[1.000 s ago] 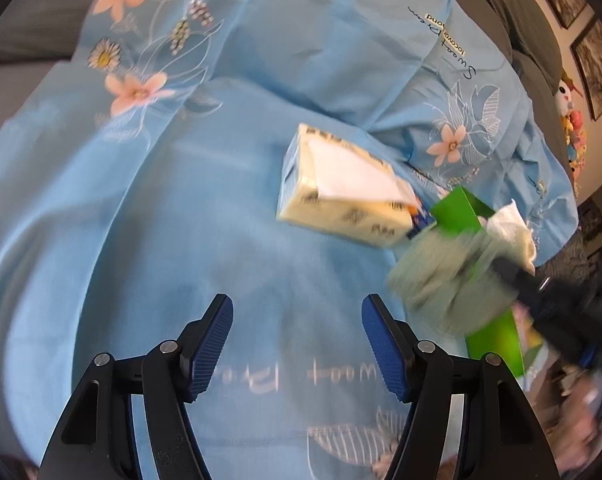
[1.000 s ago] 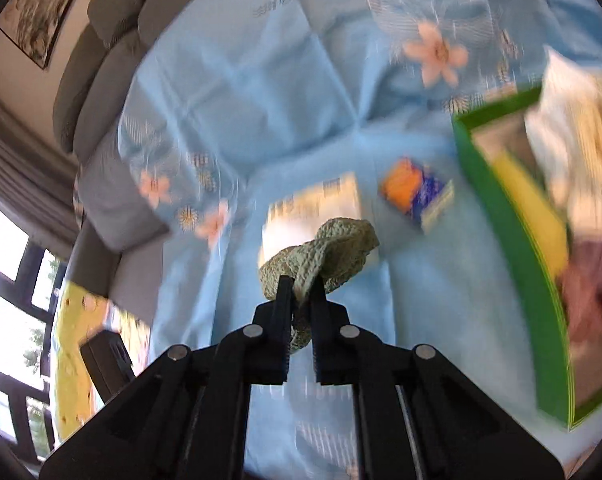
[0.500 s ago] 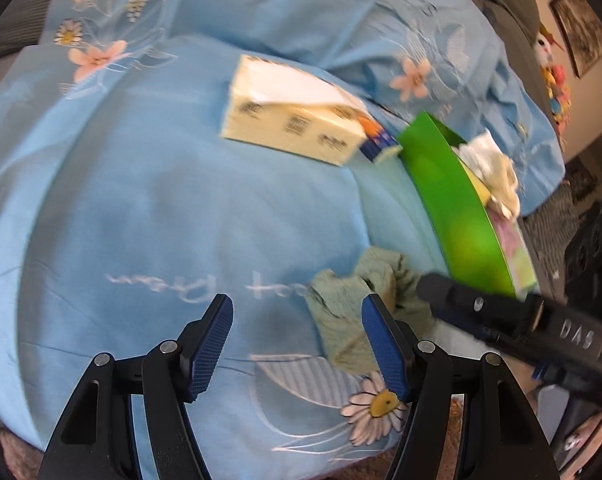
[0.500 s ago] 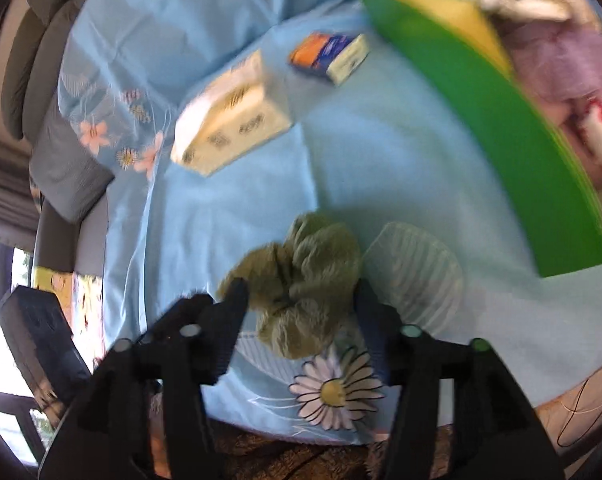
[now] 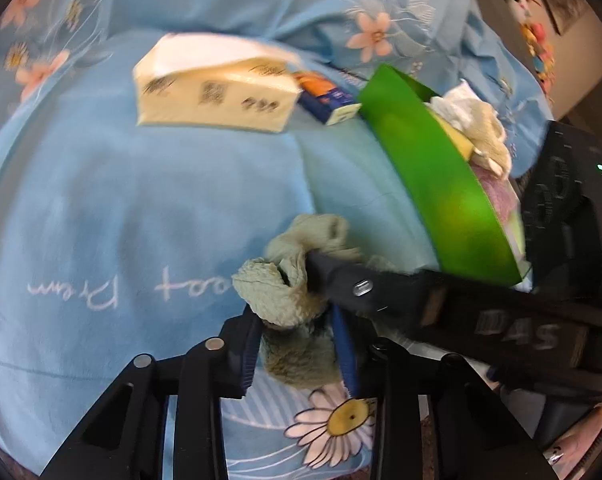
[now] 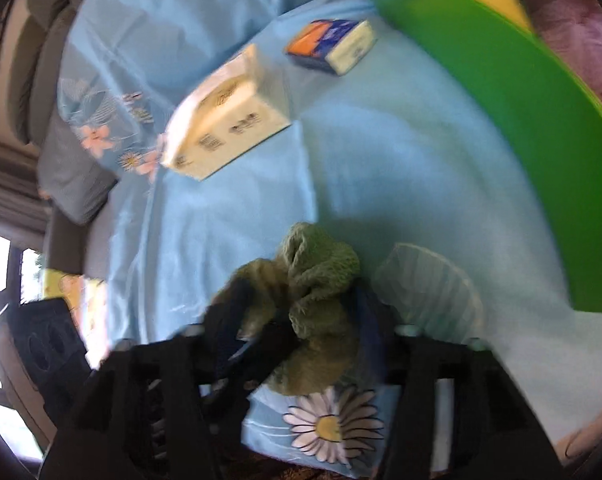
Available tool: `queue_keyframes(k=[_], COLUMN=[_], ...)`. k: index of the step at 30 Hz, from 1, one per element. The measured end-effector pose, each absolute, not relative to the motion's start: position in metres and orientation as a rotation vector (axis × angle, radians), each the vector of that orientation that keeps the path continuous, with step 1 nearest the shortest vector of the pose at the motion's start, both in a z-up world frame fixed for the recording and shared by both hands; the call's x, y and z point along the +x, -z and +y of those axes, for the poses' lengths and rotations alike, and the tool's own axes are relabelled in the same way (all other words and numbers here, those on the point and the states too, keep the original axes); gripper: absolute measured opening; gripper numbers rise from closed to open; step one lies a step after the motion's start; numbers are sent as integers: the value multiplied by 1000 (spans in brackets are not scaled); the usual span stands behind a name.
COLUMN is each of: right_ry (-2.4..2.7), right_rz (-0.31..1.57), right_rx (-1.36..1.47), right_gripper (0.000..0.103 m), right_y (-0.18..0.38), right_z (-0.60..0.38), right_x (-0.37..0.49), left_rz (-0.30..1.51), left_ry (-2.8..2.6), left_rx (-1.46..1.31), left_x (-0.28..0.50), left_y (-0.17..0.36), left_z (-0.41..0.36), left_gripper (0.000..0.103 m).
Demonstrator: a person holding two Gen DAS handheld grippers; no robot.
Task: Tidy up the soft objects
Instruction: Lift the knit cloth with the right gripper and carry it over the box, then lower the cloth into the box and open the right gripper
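A crumpled green cloth (image 5: 297, 292) lies on the blue flowered sheet (image 5: 141, 208) near its front edge. My left gripper (image 5: 297, 352) has its fingers closed in on the cloth's near end. My right gripper (image 6: 297, 320) is open around the same cloth (image 6: 317, 280), and one of its fingers (image 5: 341, 276) lies across the cloth in the left wrist view. A green bin (image 5: 441, 176) with several soft cloths stands to the right; it also shows in the right wrist view (image 6: 521, 92).
A cream tissue pack (image 5: 217, 88) and a small orange and blue box (image 5: 325, 96) lie further back on the sheet. Both show in the right wrist view, tissue pack (image 6: 229, 116) and box (image 6: 333, 46). A grey sofa back (image 6: 41, 60) rises behind.
My right gripper set the cloth down on the sheet and opened. My left gripper moved forward and closed on the cloth.
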State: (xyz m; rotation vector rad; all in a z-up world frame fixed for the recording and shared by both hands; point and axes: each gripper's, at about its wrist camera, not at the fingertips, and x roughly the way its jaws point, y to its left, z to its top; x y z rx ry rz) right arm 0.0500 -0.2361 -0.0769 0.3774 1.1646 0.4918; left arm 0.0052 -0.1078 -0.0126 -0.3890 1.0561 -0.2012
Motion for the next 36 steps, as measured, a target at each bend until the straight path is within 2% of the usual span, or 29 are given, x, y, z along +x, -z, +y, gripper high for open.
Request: queue_keyframes(k=[7,13,19,28,36], right_ry=[-517,-468,-318,-128,-7], right_rz=[1068,881,712,687,738], right_rx=[464,526,549,657,646], right_gripper=[25,25,25,25,28], right_y=[55,1,-36,-19,5], right_z=[-261,-308,-366,-444,-463], right_x=[49,45,44,59,68], left_rz=[963,853,817,915,953], left_ry=[268,395,509,598,550], left_rx=[-316,-245,-195,-174,-166], left_x=[17,36,66,101,98], left_y=[-27,-72,-87,-58,-45], left_z=[-139,-186,-243,-303,-294], left_gripper=[32,32,32,32,32])
